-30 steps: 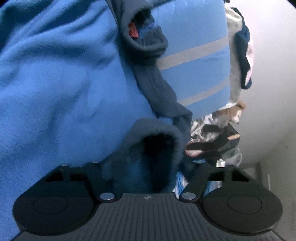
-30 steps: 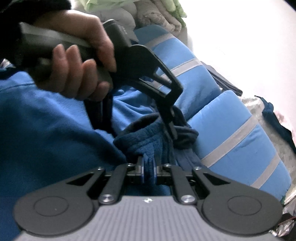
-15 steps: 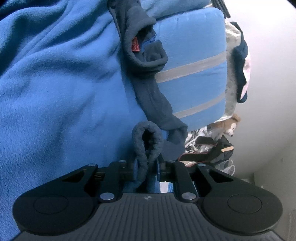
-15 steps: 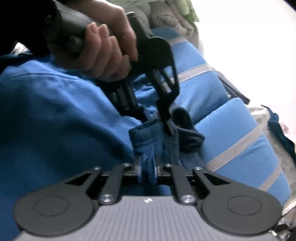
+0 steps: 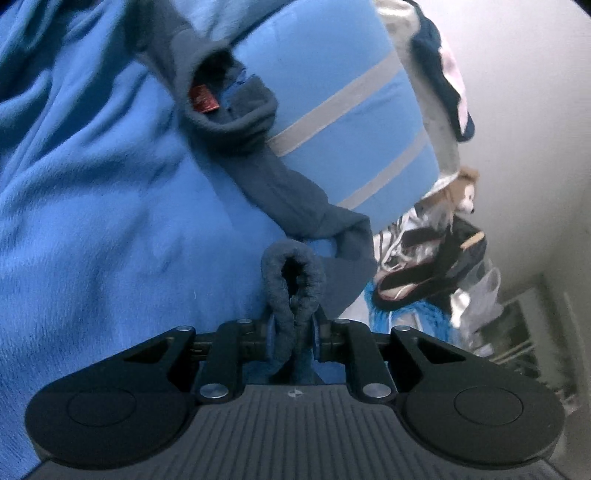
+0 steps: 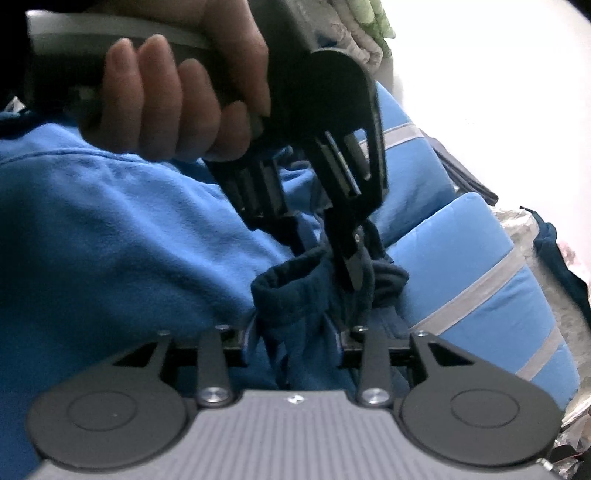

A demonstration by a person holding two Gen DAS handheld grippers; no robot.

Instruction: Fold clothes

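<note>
A bright blue fleece garment point(image 5: 92, 184) with navy trim lies spread over a blue cushion with grey stripes point(image 5: 332, 92). Its navy collar point(image 5: 229, 122) carries a red label point(image 5: 202, 96). My left gripper point(image 5: 293, 325) is shut on the navy cuff point(image 5: 291, 273), which loops up between its pads. In the right wrist view a hand point(image 6: 177, 99) holds that left gripper point(image 6: 325, 262) above the cuff point(image 6: 291, 291). My right gripper point(image 6: 291, 339) has its jaws opening; the cuff fabric hangs loose between them.
A heap of mixed clothes and dark straps point(image 5: 424, 266) lies to the right of the cushion, with a small plush toy point(image 5: 461, 188) on it. A white wall point(image 5: 524, 110) stands behind. Pale folded laundry point(image 6: 362, 33) is stacked at the back.
My left gripper closed on the navy cuff and rose a little with it, rolling slightly. My right gripper, shut on the same cuff before, has spread its jaws apart.
</note>
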